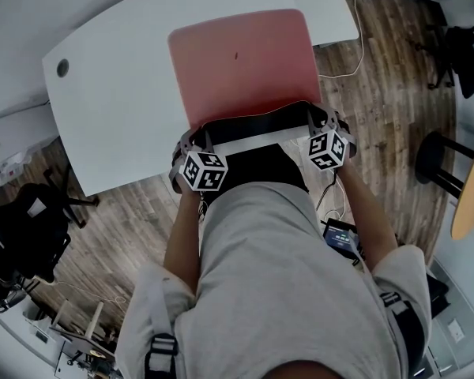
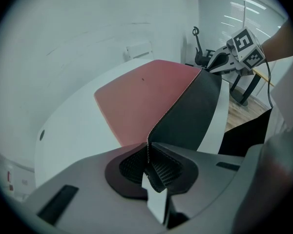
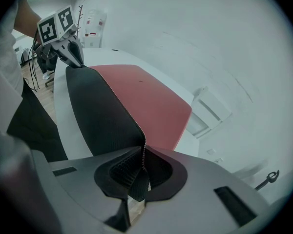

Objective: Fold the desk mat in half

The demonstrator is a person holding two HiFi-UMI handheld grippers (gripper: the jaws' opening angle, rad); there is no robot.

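Lying red side up, the desk mat covers the right part of the white surface, reaching from the near edge towards the far one. Its near edge is lifted clear of the surface and curls upward, so the black underside faces the person. The far half rests flat.

The left claw is pressed together on the mat's near left corner, with the stitched rim caught between the ribbed pads. The right claw pinches the near right corner the same way. Both hold only a narrow strip of the rim, and both point steeply down from just above the near edge of the surface.

The fold looks barely begun: the raised edge has the whole length of the mat to travel.

The thin bite is the first risk, since a corner could slip out as the mat's weight pulls on it. If one claw leads the other, the edges will meet askew. The surface looks smooth, so pushing forward instead of lifting over may slide the flat half away. The mat's far edge seems close to the far edge of the surface, though the head view bends too much to be sure.
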